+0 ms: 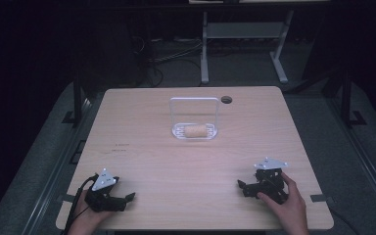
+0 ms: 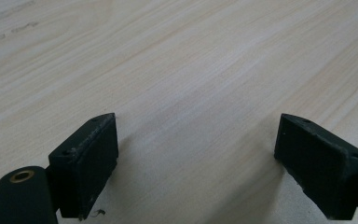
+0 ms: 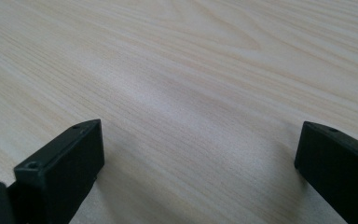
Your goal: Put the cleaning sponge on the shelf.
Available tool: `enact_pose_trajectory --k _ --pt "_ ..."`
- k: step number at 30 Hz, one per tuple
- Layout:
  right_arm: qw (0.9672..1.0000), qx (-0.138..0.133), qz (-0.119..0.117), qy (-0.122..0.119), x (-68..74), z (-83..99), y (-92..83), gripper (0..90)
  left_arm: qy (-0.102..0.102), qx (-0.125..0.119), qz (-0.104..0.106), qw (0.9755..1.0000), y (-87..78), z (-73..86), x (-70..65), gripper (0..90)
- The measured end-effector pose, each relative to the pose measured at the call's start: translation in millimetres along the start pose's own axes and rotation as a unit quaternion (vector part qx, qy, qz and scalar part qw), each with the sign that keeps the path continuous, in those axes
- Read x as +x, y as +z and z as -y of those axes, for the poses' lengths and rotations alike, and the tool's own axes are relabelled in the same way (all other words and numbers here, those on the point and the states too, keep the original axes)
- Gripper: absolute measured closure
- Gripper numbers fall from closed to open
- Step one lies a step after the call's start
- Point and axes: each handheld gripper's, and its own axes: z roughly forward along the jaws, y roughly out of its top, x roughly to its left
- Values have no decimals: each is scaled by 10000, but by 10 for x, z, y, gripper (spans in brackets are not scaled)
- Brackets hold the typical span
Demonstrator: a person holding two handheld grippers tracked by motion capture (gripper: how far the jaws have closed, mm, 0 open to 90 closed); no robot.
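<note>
Bread roll lies on its side in a clear plastic rack at about twelve o'clock from the table's middle, toward the far edge of the pale wooden table. Rack's tall frame stands upright behind the roll, and a round cable hole sits just beside the frame at its two o'clock.

Both tools rest low near the table's near edge, well apart from the rack and from each other. At seven o'clock a hand holds the left gripper, jaws pointing toward three o'clock; in the left gripper view its jaws stand wide apart over bare wood grain, holding nothing. At five o'clock the right gripper points toward nine o'clock in a hand; the right gripper view shows its jaws spread just as wide, nothing between them
</note>
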Motion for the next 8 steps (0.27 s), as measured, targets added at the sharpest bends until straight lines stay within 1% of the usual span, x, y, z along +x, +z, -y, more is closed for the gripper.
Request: enact_pose_trajectory --k 8 --pt "10000 0 -1 1 0 0 0 9 -16 -18 4 10000 4 0 -1 129"
